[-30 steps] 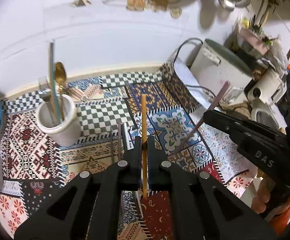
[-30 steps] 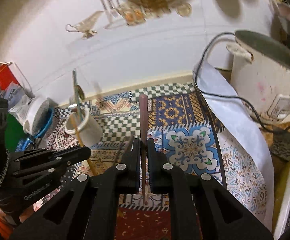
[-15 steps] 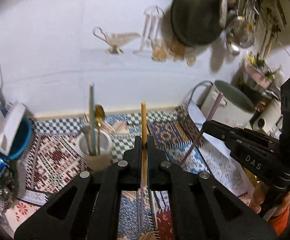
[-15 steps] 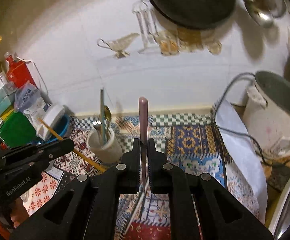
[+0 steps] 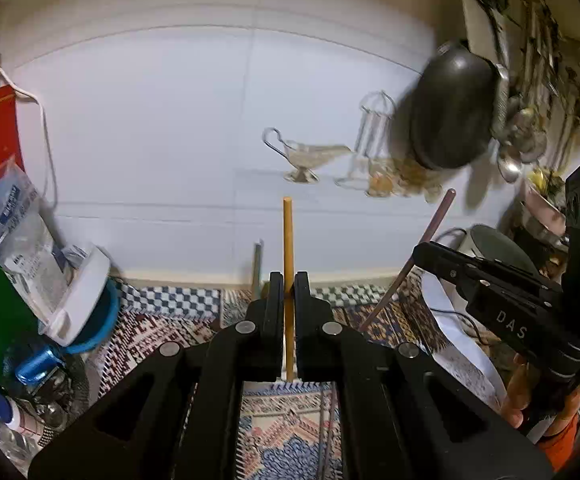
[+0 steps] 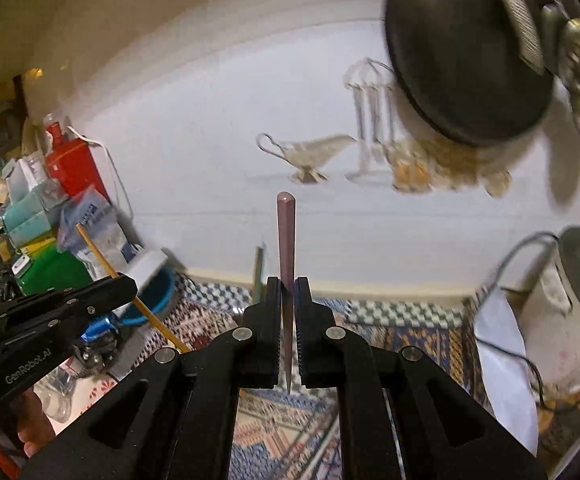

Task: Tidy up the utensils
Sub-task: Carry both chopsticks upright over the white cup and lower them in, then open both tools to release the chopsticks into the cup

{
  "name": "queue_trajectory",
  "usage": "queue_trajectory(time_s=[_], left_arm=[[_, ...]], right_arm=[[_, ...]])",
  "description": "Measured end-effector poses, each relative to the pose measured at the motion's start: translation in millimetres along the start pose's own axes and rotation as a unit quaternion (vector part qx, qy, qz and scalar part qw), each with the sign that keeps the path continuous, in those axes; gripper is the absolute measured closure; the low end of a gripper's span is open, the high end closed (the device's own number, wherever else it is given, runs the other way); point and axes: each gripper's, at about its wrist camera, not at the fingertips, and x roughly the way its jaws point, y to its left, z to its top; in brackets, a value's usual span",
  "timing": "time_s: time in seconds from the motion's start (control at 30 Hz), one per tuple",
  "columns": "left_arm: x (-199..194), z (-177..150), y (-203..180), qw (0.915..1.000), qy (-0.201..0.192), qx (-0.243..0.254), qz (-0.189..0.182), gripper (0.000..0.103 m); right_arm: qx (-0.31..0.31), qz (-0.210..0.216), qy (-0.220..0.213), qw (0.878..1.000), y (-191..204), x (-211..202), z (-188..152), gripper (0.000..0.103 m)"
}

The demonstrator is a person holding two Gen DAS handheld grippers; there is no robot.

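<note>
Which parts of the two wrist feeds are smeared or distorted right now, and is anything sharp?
Left wrist view: the left tool and its yellow stick are sharp; the hanging black pan is motion-smeared. Right wrist view: the right tool and its mauve stick are crisp; the pan and wall ornaments are blurred. Fisheye bends the wall lines in both.

White wall (image 5: 162, 128) fills the upper view. Dark pan (image 5: 453, 112) hangs at two o'clock, a clear wall decal of a lamp (image 5: 305, 156) near centre. Patterned patchwork cloth (image 5: 170, 320) covers the counter at six. Red carton (image 6: 76, 168) and green box (image 6: 54, 270) crowd nine o'clock; white cooker (image 6: 569, 308) at four.
</note>
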Motion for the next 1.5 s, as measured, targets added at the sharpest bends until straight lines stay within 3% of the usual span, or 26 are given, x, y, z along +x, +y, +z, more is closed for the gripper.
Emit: queue_trajectory(time_s=[0.37, 1.0, 1.27, 1.5], left_arm=[[26.7, 13.5, 29.5, 0.9996, 0.001, -0.013, 0.027, 0.100], [120.3, -37.0, 55.8, 0.9922, 0.107, -0.043, 0.048, 0.100], [129.0, -46.6, 55.0, 0.9892, 0.132, -0.042, 0.049, 0.100], [113.7, -45.4, 50.8, 0.9898, 0.128, -0.033, 0.053, 0.096]], right_arm=[[-0.032, 0.042, 0.004, 0.999, 29.0, 45.8, 20.1, 0.097], [-0.029, 0.049, 0.128, 0.990, 22.3, 135.8, -25.1, 0.097], [-0.029, 0.052, 0.163, 0.985, 20.5, 147.1, -37.1, 0.097], [-0.035, 0.052, 0.174, 0.983, 22.2, 137.1, -40.7, 0.096]])
